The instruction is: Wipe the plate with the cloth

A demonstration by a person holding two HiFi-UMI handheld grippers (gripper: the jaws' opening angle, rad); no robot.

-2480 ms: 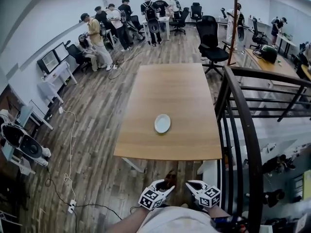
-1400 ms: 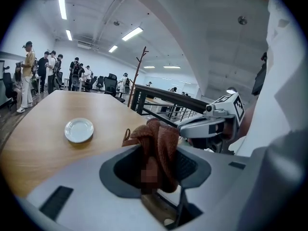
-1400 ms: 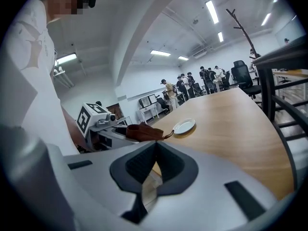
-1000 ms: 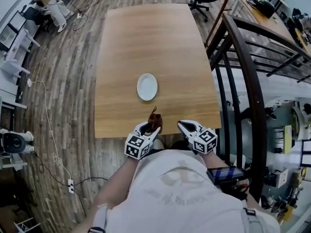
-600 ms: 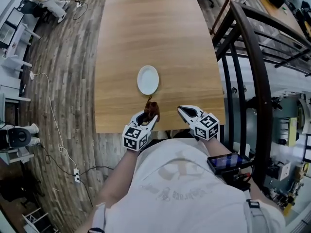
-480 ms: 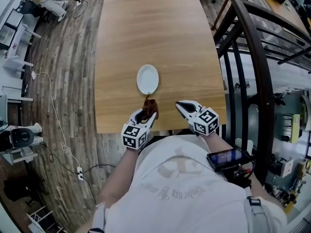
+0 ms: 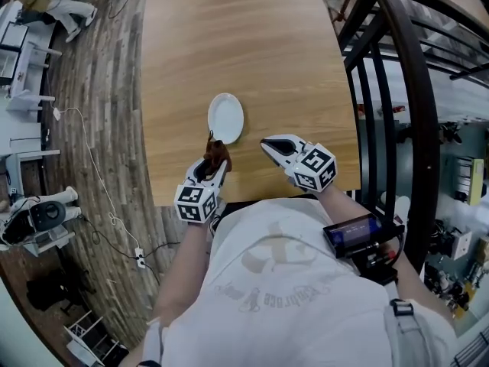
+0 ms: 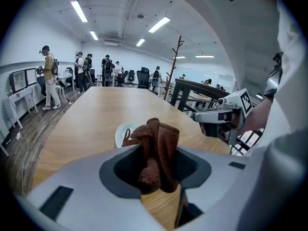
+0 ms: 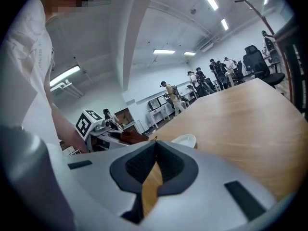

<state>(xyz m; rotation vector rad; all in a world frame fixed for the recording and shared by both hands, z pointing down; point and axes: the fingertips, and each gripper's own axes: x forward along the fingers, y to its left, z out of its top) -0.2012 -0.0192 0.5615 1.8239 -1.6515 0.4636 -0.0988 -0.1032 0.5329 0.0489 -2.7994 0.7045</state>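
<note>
Cloth [image 8: 156, 148]: looks soft, floppy.
Plate [image 7: 225, 118]: likely hard, breakable; steady its rim.
Left gripper [image 7: 212, 157]: squeezing cloth.
Right gripper [image 7: 267, 144]: closed, empty.

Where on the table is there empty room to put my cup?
The table beyond the plate is all bare wood, and so are the strips beside the plate. The near edge is crowded: the left gripper with the brown cloth and the right gripper hover there.
</note>
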